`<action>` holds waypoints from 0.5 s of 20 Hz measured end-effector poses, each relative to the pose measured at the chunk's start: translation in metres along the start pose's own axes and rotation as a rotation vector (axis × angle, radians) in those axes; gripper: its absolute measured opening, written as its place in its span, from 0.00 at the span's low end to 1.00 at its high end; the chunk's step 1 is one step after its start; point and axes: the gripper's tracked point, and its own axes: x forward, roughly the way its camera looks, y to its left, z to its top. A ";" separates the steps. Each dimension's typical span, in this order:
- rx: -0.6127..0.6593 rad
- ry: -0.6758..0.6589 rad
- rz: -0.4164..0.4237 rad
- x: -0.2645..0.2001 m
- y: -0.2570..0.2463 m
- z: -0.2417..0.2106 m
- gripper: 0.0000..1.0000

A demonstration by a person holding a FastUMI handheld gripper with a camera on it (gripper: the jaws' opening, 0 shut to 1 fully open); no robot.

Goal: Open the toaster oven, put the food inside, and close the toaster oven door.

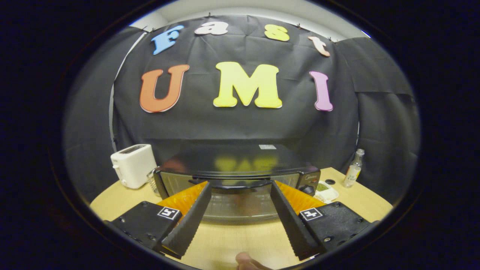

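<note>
- Toaster oven (236, 176) stands on the bench (225, 243) straight ahead of the gripper (239, 183). Its glass door looks shut and upright, with the dark handle bar (238, 183) running across its upper edge.
- Gripper view: the fingers (191, 217) are spread wide and hold nothing. Their tips reach to either side of the handle bar; whether they touch it cannot be told.
- A small dish of food (325, 192) sits on the bench just right of the oven, outside it.
- A white toaster (132, 165) stands to the oven's left, and a small bottle (353, 168) is off to the right.
- With the food beside the oven and the door closed, the step in hand is judged to be opening the door. This calls for the fingers to close on the handle bar and pull it out and down.
</note>
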 end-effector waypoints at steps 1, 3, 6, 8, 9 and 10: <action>0.026 -0.001 0.004 0.002 -0.001 0.002 1.00; 0.039 0.010 0.031 0.002 -0.001 0.004 1.00; 0.038 -0.012 0.015 -0.020 -0.014 0.019 1.00; 0.042 -0.032 0.029 -0.045 -0.015 0.037 1.00; 0.036 -0.047 0.029 -0.061 -0.019 0.048 1.00; 0.031 -0.073 0.027 -0.079 -0.024 0.063 1.00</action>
